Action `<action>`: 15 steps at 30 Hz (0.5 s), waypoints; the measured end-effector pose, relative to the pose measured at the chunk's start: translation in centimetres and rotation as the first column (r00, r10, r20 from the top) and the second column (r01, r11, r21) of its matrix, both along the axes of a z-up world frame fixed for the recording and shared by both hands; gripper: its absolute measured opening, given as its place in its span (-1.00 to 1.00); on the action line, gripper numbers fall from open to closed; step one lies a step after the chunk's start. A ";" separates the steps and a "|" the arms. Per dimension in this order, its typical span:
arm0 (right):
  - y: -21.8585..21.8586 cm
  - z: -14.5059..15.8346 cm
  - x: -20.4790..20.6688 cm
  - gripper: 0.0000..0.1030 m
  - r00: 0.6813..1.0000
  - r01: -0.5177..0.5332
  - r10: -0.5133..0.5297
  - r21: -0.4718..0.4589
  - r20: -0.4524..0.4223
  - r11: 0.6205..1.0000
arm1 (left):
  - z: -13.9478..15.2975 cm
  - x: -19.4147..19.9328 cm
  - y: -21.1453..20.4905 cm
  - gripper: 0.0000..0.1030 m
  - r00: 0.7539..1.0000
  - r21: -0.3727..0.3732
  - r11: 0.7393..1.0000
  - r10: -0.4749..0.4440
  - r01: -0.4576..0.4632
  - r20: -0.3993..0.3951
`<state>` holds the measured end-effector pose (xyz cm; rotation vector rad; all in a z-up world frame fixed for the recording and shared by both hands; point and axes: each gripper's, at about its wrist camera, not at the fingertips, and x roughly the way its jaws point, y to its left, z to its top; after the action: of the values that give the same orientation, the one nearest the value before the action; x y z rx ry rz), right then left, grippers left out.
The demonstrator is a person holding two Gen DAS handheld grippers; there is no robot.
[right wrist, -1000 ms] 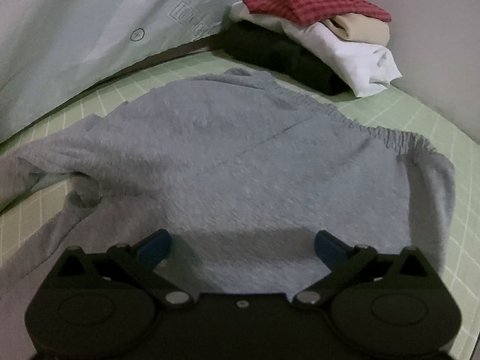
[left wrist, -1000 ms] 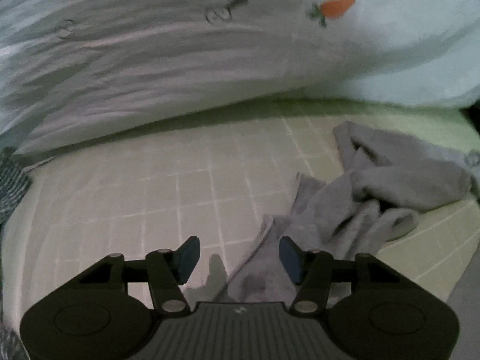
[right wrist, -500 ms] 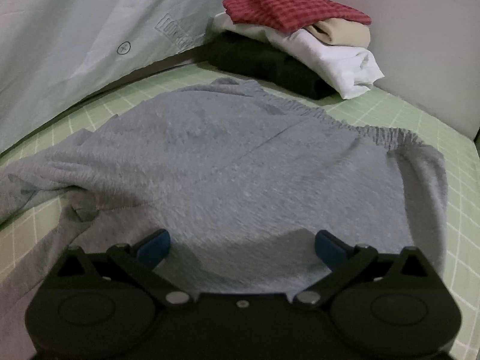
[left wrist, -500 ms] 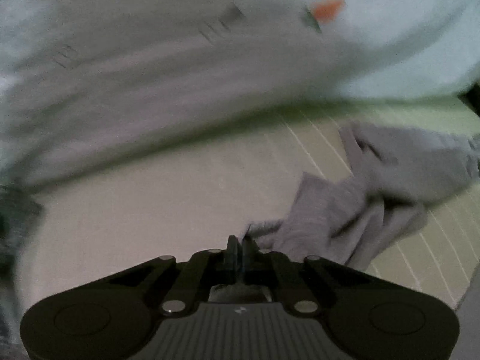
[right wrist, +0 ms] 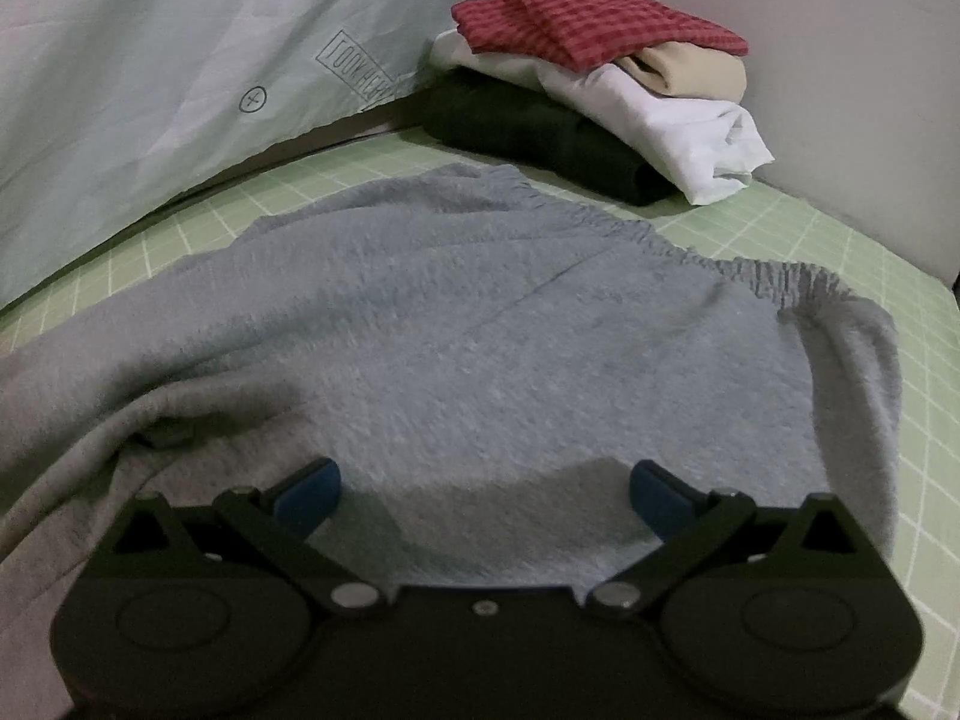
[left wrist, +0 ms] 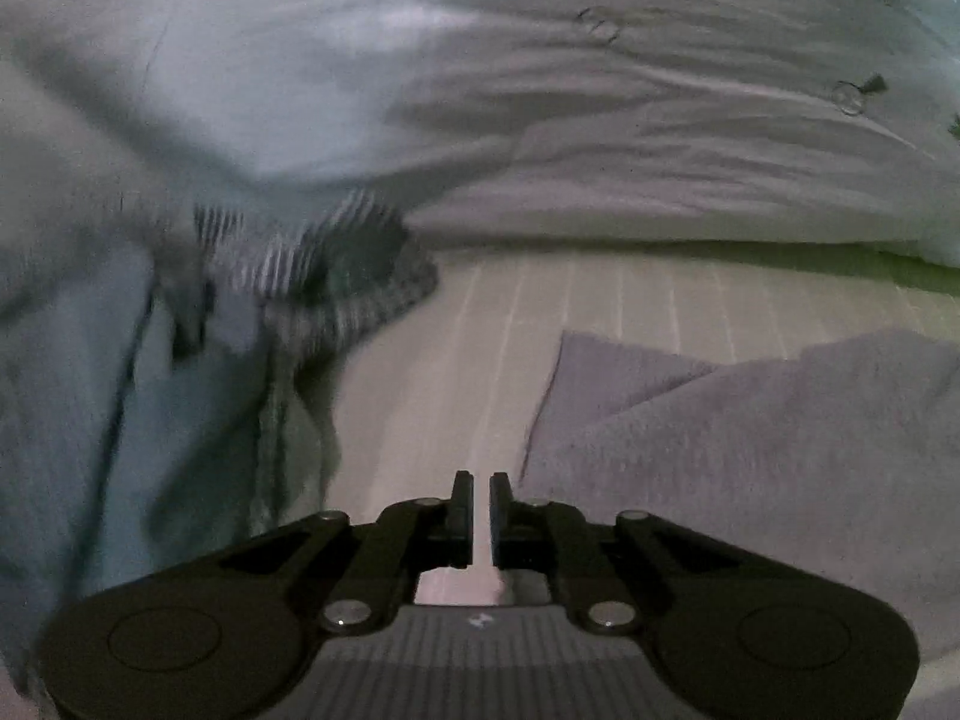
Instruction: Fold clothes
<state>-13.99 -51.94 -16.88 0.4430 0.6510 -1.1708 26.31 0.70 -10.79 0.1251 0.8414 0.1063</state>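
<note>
A grey fleece garment [right wrist: 480, 324] lies spread on the green checked sheet [right wrist: 840, 234], its elastic waistband toward the far right. My right gripper [right wrist: 483, 489] is open just above its near part, touching nothing. In the left wrist view a leg of the same grey garment [left wrist: 750, 438] lies stretched to the right. My left gripper [left wrist: 477, 501] has its jaws nearly together with a thin gap. The garment's edge lies right beside the right finger; I cannot tell whether cloth is pinched.
A stack of folded clothes [right wrist: 600, 90], red checked on top, then beige, white and black, sits at the far right by the wall. A pale quilt [right wrist: 180, 90] runs along the back. A striped garment and blue cloth [left wrist: 252, 312] lie at the left.
My left gripper closed from open and swung left, dragging the grey leg out straighter. The right gripper stayed open and barely moved.
</note>
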 end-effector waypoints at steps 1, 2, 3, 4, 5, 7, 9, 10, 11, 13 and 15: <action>0.0 0.0 0.0 1.00 1.000 0.002 -0.002 0.000 0.000 1.000 | -0.1 -0.1 0.3 -0.60 1.000 -0.031 0.999 0.019 -0.019 -0.001; 0.0 0.0 0.0 1.00 1.000 0.003 -0.003 0.000 -0.001 1.000 | -0.3 -0.1 0.5 -0.54 0.999 -0.048 0.998 0.033 -0.033 0.002; 0.0 0.0 0.0 1.00 1.000 0.005 -0.005 0.000 -0.001 1.000 | -0.3 -0.1 0.5 -0.45 0.999 -0.062 0.998 0.034 -0.033 0.007; 0.0 0.0 0.1 1.00 1.000 0.007 -0.007 0.000 -0.002 1.000 | -0.3 0.0 0.5 -0.37 0.999 -0.075 0.997 0.031 -0.030 0.012; 0.0 0.1 0.1 1.00 1.000 0.008 -0.008 0.001 -0.002 1.000 | -0.3 0.1 0.6 -0.32 0.999 -0.089 0.996 0.028 -0.027 0.017; -0.1 0.1 0.1 1.00 1.000 0.009 -0.009 0.004 -0.003 1.000 | -0.5 1.3 0.8 -0.05 1.000 -0.135 0.991 0.015 -0.013 0.019; -0.1 0.1 0.1 1.00 1.000 0.011 -0.011 0.007 -0.005 1.000 | -0.8 3.0 1.0 0.08 1.000 -0.171 0.985 0.012 -0.010 0.010; -0.2 0.1 0.1 1.00 1.000 0.011 -0.011 0.010 -0.006 1.000 | -1.0 4.0 1.0 0.09 1.000 -0.181 0.983 0.013 -0.012 0.004; -0.2 0.2 0.2 1.00 1.000 0.013 -0.013 0.014 -0.007 1.000 | -1.3 4.9 1.0 0.09 1.000 -0.186 0.982 0.011 -0.011 0.002; -0.3 0.2 0.2 1.00 1.000 0.015 -0.015 0.022 -0.010 1.000 | -2.0 6.9 0.9 0.09 1.000 -0.193 0.981 0.012 -0.014 -0.014; -0.3 0.3 0.3 1.00 1.000 0.017 -0.017 0.028 -0.013 0.999 | -2.8 8.6 0.7 0.09 0.999 -0.209 0.978 0.007 -0.014 -0.034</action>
<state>-13.69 -52.28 -16.59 0.4664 0.6767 -1.1824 34.94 1.44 -13.59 -0.0752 0.8818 0.0249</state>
